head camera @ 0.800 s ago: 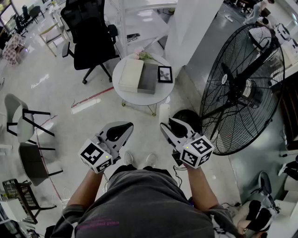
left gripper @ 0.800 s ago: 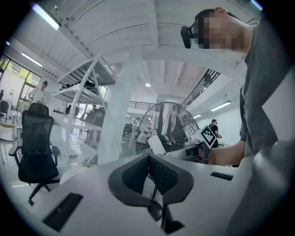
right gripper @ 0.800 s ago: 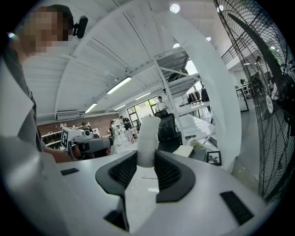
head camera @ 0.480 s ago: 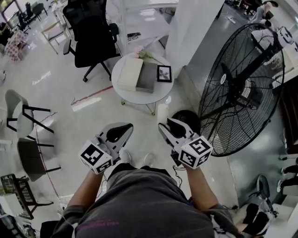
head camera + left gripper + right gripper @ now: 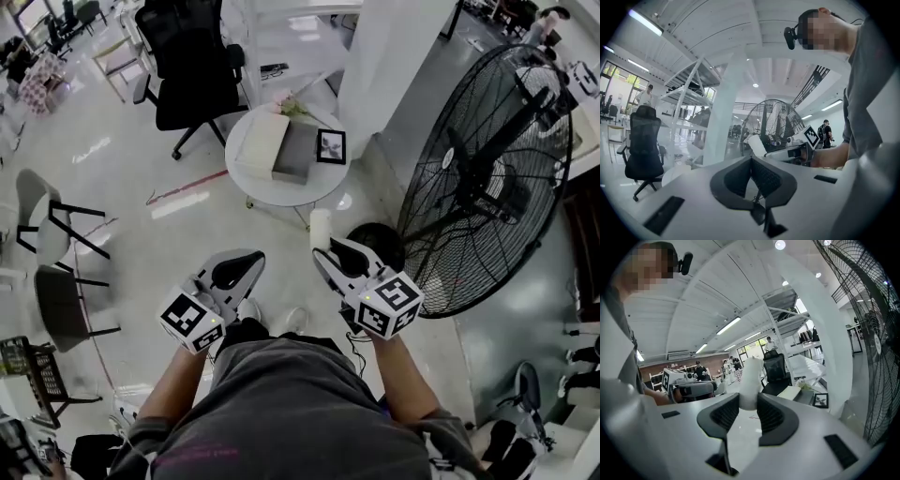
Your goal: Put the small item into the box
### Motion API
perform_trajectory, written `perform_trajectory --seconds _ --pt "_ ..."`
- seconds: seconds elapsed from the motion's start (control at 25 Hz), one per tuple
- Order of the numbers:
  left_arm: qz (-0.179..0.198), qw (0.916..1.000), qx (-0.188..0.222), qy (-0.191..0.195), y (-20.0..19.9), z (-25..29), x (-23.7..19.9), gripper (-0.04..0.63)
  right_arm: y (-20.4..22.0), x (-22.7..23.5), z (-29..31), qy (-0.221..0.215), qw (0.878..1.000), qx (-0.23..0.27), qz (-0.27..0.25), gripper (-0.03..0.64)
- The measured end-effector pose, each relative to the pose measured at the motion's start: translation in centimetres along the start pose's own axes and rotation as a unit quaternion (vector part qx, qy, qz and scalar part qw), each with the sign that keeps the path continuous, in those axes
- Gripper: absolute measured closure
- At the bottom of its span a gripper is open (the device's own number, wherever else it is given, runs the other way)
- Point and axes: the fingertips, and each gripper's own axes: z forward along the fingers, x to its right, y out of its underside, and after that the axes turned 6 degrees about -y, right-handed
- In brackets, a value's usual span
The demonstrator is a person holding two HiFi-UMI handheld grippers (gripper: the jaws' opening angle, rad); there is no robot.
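The right claw (image 5: 330,251) is gripping the white small item (image 5: 321,226). The left claw (image 5: 246,261) is hanging closed and empty. The box (image 5: 296,156) is lying on the far worktop (image 5: 281,195).

Both forearms held out ahead of my torso, side by side. Left hand-held gripper (image 5: 247,259): jaws together, nothing between. Right hand-held gripper (image 5: 325,251): jaws clamped on small white item (image 5: 321,225), which projects past the tips
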Motion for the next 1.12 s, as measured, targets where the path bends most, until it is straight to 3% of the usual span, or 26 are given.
perform_trajectory --seconds 0.64,1.12 --pt "-0.016 0.9998 -0.003 -0.006 0.7 1.8 -3.1 0.580 0.3 3.1 2.3 0.004 1.000 -0.022 0.011 0.491" --pt "-0.032 0.9991 -0.020 0.020 0.1 7.0 -13.9 0.580 -1.6 9.6 11.1 0.037 0.998 -0.036 0.036 0.492"
